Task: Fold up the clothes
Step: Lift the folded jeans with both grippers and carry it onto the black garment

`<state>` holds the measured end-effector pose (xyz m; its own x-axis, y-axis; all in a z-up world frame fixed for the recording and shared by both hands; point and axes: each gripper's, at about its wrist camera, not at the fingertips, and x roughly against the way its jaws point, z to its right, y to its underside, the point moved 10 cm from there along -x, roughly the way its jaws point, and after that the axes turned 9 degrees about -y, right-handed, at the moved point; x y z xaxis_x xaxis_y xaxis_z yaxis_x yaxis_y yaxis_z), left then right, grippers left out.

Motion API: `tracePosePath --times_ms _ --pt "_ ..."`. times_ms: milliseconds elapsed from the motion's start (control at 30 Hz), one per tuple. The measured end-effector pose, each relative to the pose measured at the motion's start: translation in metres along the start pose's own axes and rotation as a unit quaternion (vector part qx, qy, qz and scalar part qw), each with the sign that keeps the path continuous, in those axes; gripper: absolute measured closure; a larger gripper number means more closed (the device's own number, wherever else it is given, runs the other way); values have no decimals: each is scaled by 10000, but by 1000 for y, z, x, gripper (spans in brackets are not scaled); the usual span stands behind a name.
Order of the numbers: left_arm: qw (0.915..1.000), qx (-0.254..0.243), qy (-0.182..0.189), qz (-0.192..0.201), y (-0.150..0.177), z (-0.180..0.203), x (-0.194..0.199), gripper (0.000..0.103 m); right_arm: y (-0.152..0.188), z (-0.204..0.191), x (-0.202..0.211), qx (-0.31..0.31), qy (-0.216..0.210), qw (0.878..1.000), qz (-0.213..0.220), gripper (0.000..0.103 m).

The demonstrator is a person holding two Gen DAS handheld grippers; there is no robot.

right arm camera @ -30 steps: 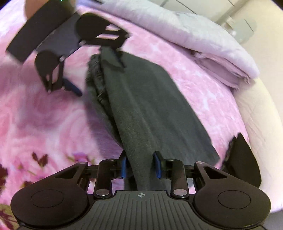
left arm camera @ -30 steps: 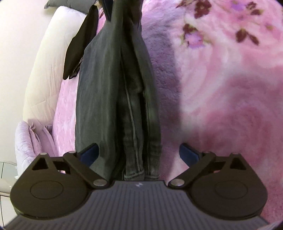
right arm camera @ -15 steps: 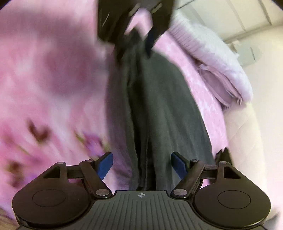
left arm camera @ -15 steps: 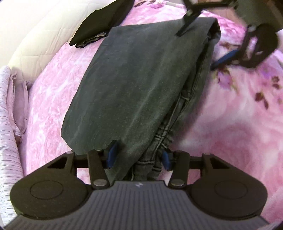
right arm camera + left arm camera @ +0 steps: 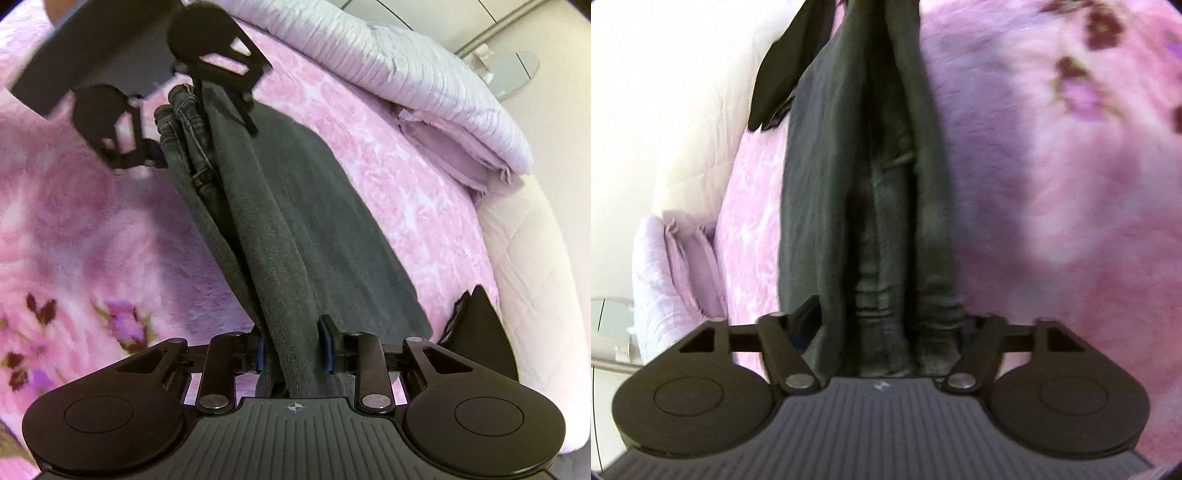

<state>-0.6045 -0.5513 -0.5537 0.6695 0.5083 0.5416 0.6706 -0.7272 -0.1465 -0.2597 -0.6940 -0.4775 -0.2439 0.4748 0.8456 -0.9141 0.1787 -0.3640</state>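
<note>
On the pink floral blanket, my right gripper has just closed onto the folded dark jeans while my left gripper, reopened slightly, still pinches the cuffs, ready for the next fold.

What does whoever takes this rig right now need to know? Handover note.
Left tongs: on the hem end of the jeans, having just eased wider; cloth fills the gap.
Right tongs: just closed on the other end.
Jeans: doubled lengthwise, stretched between both tongs over the pink blanket.
Done: lengthwise fold.
To do: probably fold end to end, lay flat.
</note>
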Motion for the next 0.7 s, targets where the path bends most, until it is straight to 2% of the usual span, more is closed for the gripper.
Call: tracePosePath --times_ms 33,67,100,167,400,700 --pt "9999 108 100 -23 -1 -5 0 52 1 1 3 61 -23 10000 3 76" --pt "9998 134 164 -40 -1 -10 3 62 2 4 2 157 -46 9999 0 77" --pt "9997 114 206 -51 -1 -14 7 67 5 3 2 218 -92 9997 -1 77" --pt "9994 86 328 -98 -2 -20 14 69 9 2 3 362 -180 9992 0 78" --pt "9962 205 777 -347 -19 -44 49 71 17 18 21 506 -406 9979 31 81" --pt "9904 392 1215 -526 -52 -71 100 71 20 22 92 618 -767 9951 72 81"
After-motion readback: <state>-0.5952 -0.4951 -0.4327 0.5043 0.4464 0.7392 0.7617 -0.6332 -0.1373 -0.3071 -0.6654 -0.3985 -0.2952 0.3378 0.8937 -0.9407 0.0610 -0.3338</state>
